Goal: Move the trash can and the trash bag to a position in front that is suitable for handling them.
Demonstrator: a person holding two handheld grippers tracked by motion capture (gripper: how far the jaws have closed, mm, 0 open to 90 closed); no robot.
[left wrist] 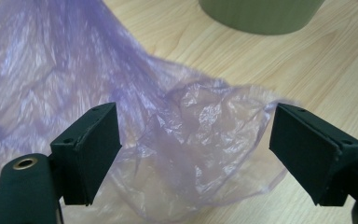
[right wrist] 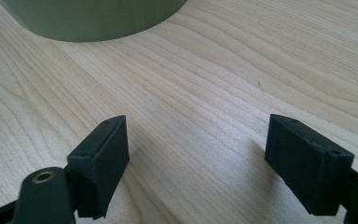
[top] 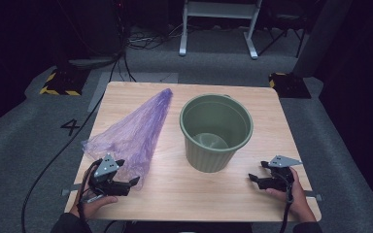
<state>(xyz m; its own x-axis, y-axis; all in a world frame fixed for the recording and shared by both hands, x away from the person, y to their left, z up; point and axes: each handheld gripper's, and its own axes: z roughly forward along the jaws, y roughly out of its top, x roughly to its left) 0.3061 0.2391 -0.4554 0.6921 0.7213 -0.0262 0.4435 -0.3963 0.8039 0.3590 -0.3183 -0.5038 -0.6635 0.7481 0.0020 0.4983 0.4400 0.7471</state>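
A thin purple plastic bag (top: 131,131) lies flat on the left half of the wooden table (top: 194,194), its narrow end pointing to the far edge. A green ribbed bin (top: 215,132) stands upright and empty at the table's middle. My left gripper (top: 128,184) is open at the bag's near corner; the crumpled bag edge (left wrist: 200,154) lies between and just beyond its jaws. My right gripper (top: 254,178) is open over bare wood at the near right, a short way from the bin's base (right wrist: 88,18).
The table stands on grey carpet. A black cable (top: 53,160) runs across the floor at the left. Yellow-and-black striped bases (top: 60,83) sit beyond the table's far corners, and a white frame (top: 218,24) stands farther back.
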